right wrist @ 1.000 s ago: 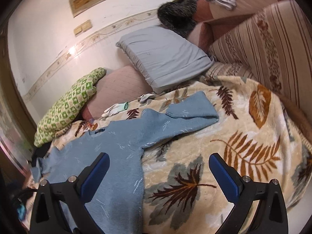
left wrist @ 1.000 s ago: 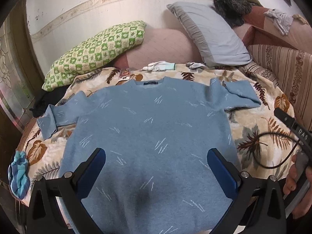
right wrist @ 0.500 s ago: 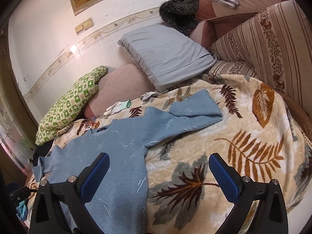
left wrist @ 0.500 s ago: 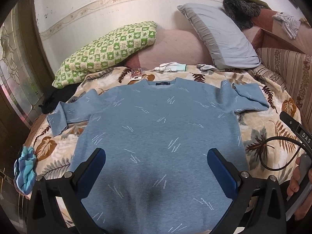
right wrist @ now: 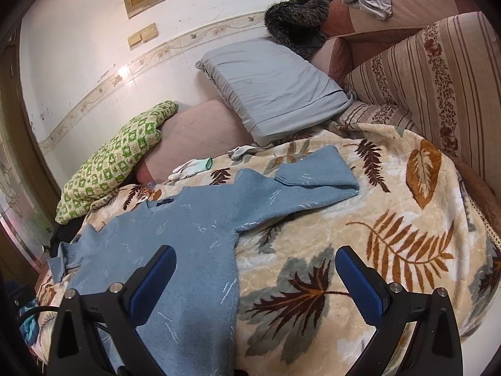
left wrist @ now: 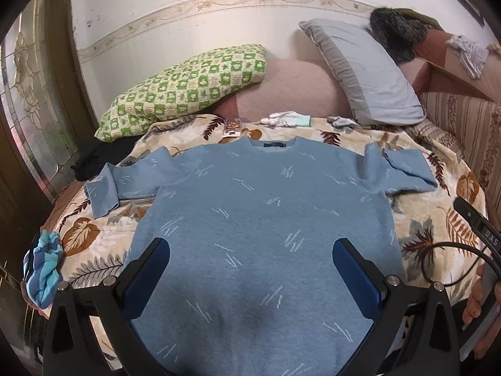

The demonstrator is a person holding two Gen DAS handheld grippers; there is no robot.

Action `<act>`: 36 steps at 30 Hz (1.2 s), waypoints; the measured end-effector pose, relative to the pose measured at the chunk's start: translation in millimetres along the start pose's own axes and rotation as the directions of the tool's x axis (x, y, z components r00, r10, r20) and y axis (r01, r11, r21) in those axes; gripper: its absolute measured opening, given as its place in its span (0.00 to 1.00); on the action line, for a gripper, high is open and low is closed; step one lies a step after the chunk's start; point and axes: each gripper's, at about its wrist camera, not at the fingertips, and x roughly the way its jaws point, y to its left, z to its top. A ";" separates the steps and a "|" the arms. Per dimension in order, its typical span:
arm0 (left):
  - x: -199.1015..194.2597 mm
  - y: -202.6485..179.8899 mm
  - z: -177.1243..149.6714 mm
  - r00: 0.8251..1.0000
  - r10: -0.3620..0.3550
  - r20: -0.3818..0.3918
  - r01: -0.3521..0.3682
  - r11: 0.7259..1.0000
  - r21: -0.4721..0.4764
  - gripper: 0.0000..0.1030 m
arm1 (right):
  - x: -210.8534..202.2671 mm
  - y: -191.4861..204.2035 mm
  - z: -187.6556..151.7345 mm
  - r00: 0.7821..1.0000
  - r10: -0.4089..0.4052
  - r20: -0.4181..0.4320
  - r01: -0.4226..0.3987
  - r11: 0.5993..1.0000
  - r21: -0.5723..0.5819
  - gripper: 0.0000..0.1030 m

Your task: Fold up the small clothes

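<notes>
A light blue sweater [left wrist: 263, 219] lies flat, front up, on a leaf-patterned blanket [left wrist: 422, 228], collar away from me, both sleeves spread out and folded back at the cuffs. My left gripper [left wrist: 250, 269] hangs open and empty above the sweater's lower body. My right gripper [right wrist: 255, 279] is open and empty above the sweater's right side edge; the sweater [right wrist: 188, 228] fills that view's left and its right sleeve [right wrist: 313, 178] lies ahead. The right gripper's body and the holding hand [left wrist: 482, 285] show at the left wrist view's right edge.
A green checked pillow [left wrist: 184, 91] and a grey pillow [left wrist: 366, 72] lean on the wall behind. White gloves [left wrist: 288, 119] lie past the collar. A blue striped cloth [left wrist: 42, 269] sits at the bed's left edge. A striped sofa back [right wrist: 438, 72] stands right.
Both grippers have pulled back and risen a little, so more of the wall and the bed shows. The sweater has not moved. Both stay open.
</notes>
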 end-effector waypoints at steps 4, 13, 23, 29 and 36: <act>10.9 9.6 5.7 1.000 0.011 0.017 -0.010 1.000 -0.025 1.00 | -0.4 -8.4 2.6 1.000 -0.009 -0.004 0.009 1.000 0.028 1.00; 54.0 27.9 32.3 0.996 0.055 0.071 -0.047 0.994 -0.100 1.00 | 24.4 -63.2 36.8 0.994 0.106 0.001 -0.103 0.957 0.271 0.98; 133.3 22.0 59.4 0.996 0.071 0.058 -0.060 0.985 -0.161 1.00 | 120.4 -97.2 56.3 0.951 0.301 -0.067 -0.217 0.807 0.549 0.54; 167.1 18.5 48.9 0.998 0.066 0.003 -0.065 0.990 -0.124 1.00 | 151.5 -90.1 93.8 0.991 0.036 -0.132 0.009 0.944 0.329 0.54; 195.0 19.0 39.0 0.993 0.102 -0.051 -0.105 0.993 -0.057 1.00 | 235.3 -29.4 103.7 0.960 -0.116 -0.253 0.092 0.990 -0.104 0.54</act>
